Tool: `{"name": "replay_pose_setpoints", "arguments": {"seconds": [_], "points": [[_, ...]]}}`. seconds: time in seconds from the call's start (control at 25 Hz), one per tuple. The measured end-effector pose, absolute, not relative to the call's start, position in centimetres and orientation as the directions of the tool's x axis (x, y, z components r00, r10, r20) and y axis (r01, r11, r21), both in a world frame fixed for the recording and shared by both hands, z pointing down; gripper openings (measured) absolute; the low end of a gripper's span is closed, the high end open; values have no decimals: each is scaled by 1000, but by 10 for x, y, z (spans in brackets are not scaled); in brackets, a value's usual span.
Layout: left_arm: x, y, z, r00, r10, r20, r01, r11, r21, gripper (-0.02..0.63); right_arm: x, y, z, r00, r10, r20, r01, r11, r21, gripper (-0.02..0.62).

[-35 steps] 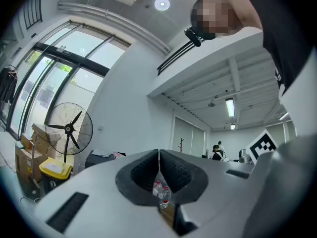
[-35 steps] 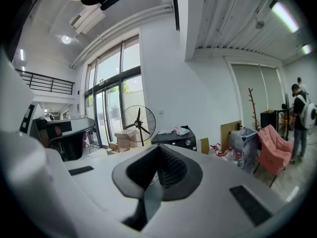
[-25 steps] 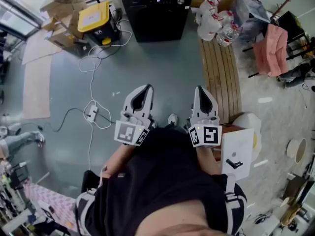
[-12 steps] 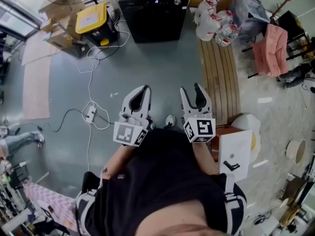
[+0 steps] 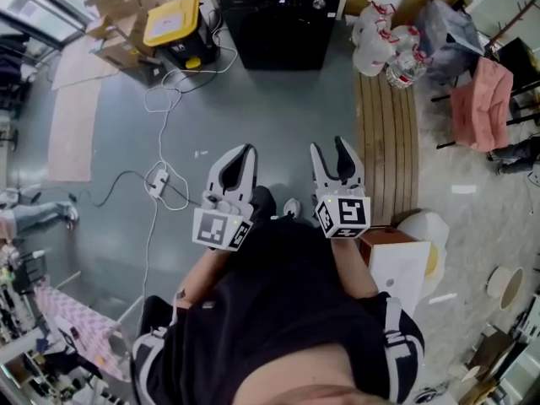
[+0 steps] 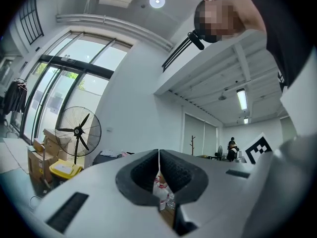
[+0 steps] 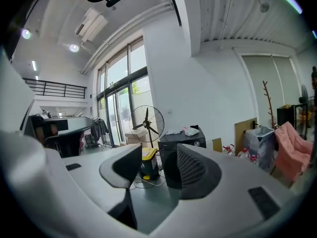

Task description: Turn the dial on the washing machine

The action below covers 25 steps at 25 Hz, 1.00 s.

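The black washing machine [image 5: 278,19] stands on the floor at the far end of the head view, with its small silver dial [image 5: 318,3] near the top right corner. Both grippers hover in front of the person's body, well short of the machine. My left gripper [image 5: 240,154] is shut, its jaws touching with nothing between them [image 6: 158,152]. My right gripper [image 5: 333,152] is open and empty. In the right gripper view the washing machine [image 7: 178,139] shows in the distance between the spread jaws of the right gripper [image 7: 158,170].
A yellow-lidded toolbox [image 5: 171,25] and cardboard boxes sit left of the machine. A cable with a power strip [image 5: 157,180] trails over the grey floor. A wooden slatted strip [image 5: 386,142], water bottles [image 5: 380,40] and a pink cloth [image 5: 477,99] lie to the right. A standing fan [image 7: 146,123] is beside the machine.
My right gripper has gone from shut to open. The left gripper has stayed shut. The view has shifted slightly toward the washing machine.
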<state>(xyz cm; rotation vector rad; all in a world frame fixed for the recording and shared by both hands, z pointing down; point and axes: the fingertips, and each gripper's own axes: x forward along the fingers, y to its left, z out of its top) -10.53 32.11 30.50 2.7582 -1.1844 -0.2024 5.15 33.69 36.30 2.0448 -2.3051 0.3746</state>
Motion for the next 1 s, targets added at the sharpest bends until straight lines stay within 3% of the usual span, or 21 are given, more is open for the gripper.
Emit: {"name": "replay_pose_setpoints", "arguments": {"seconds": [0.32,1.0], "points": [[-95,250,329,667,-744,-47,-725,-662,188,26,70,260,387,-138,-970,200,-979,104,-173,236],[-53,-82,337,771,-633,-73,-607,-764,219,26,113,-66,430,-45,-963,266,-979,-11,-205,236]]}}
